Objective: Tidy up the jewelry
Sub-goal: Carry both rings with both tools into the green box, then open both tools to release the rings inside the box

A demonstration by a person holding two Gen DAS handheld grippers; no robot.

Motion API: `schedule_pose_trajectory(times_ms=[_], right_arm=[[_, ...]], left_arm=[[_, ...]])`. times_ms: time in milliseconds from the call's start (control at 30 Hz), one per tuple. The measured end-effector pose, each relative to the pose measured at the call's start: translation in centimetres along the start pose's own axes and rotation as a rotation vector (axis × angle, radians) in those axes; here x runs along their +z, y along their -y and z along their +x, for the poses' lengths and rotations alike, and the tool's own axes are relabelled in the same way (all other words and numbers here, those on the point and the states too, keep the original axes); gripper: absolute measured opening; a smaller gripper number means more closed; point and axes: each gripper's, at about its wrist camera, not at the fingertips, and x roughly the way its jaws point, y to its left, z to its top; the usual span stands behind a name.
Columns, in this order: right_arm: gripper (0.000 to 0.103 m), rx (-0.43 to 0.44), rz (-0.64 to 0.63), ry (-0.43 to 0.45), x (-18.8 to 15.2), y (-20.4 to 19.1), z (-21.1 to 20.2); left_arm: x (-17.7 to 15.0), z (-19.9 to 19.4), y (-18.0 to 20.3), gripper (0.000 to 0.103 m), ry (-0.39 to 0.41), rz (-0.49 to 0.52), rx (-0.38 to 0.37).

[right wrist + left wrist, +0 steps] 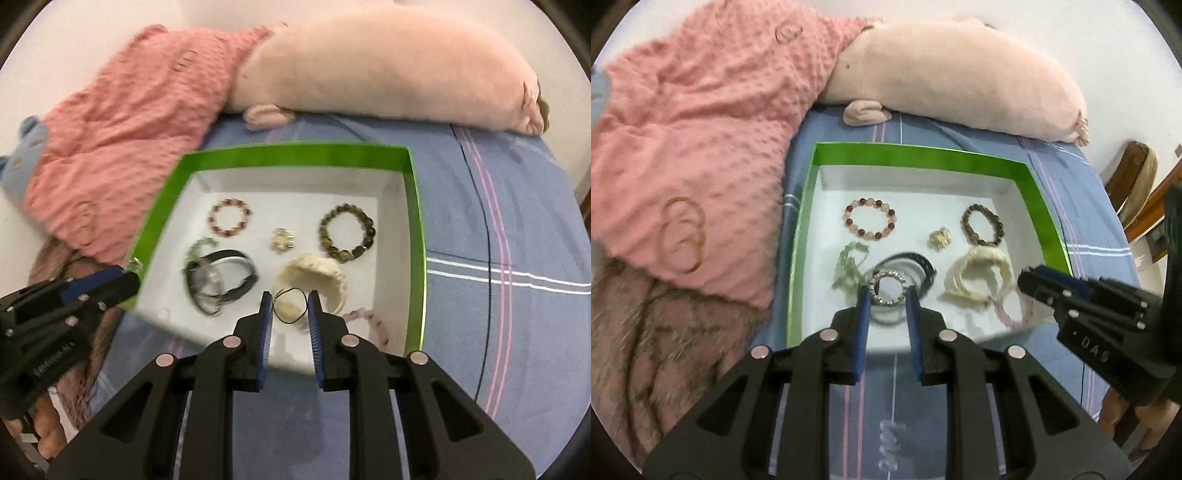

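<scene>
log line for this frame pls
left hand-held gripper: shut on ring | right hand-held gripper: shut on cord | both above box

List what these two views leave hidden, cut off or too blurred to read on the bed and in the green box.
- Pink bead string, right wrist view: partly behind the right tool and the box wall.
- Watch, right wrist view: motion blur; dial unreadable.
- Near box wall, both views: smeared, covered by tool bodies.
- Blue toy, right wrist view: cut by the lens edge.
- Clear item on the sheet, left wrist view: too blurred to identify.
</scene>
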Motion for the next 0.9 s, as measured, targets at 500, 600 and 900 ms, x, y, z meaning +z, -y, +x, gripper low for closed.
schedule_pose_trajectory(times_ms=[500,600,900], right_arm=[[0.044,-0.044,0.015,-0.081,-0.2,1.7,3.0],[0.047,-0.050,0.010,-0.066,0.0,1.5,2.1],[0.090,-0.158,-0.021,0.019,1.0,-0.2,-1.2]], left_arm=[[0.8,4.7,1.4,0.033,-0.080,0.015,-0.002],[0.9,3.7,1.5,0.050,-0.052,0.019,0.019],[1.5,0.3,1.4,0.075,0.036,0.021,0.091]])
